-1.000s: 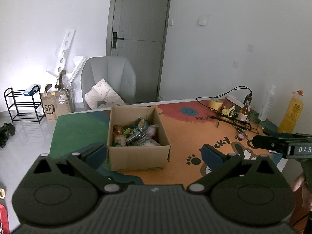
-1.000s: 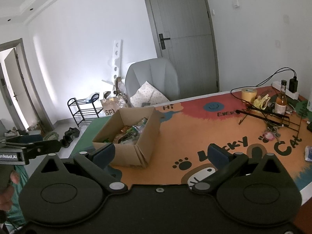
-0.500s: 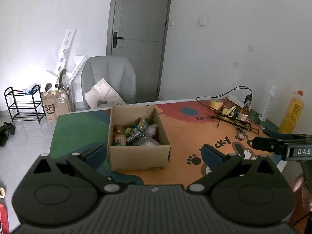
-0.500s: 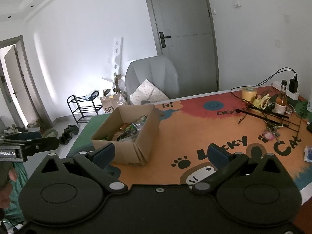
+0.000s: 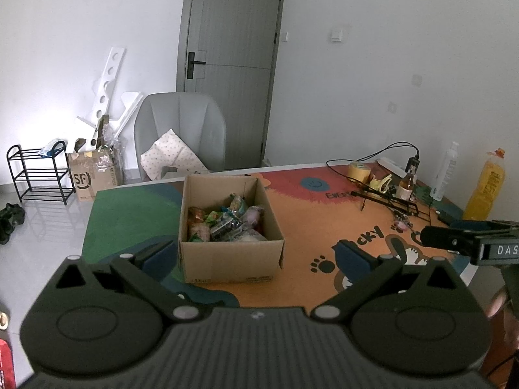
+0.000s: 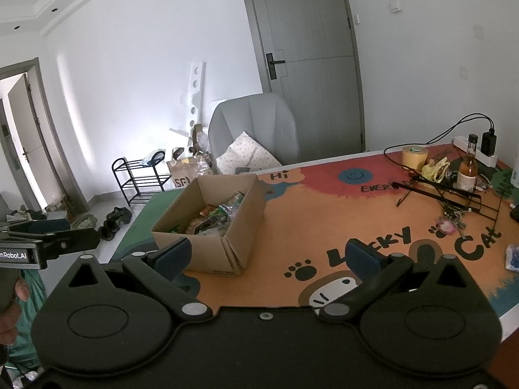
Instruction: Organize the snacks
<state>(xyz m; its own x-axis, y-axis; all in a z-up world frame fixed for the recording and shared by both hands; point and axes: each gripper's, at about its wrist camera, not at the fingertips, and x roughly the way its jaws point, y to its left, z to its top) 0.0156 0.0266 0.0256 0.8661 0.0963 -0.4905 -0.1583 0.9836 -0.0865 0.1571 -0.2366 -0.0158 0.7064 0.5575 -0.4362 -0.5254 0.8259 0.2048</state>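
Box [image 5: 227,259] plain brown cardboard; snacks [image 5: 223,222] inside mixed: green, orange, pink, silver wrappers. Mat [image 6: 324,220] mostly orange, green at the left end, red patch with a blue smiley, black paw prints and black lettering. Chair [image 5: 180,120] light grey, cushion [image 5: 168,157] white with small dots. Door [image 5: 233,48] grey, black handle. Tape roll [image 6: 414,157] yellow. Tall bottle [image 5: 485,184] orange-yellow, orange cap. Spray bottle [image 5: 446,171] white. Shoe rack [image 5: 39,175] black. Gripper pads [image 6: 363,254] dark blue, bodies black.
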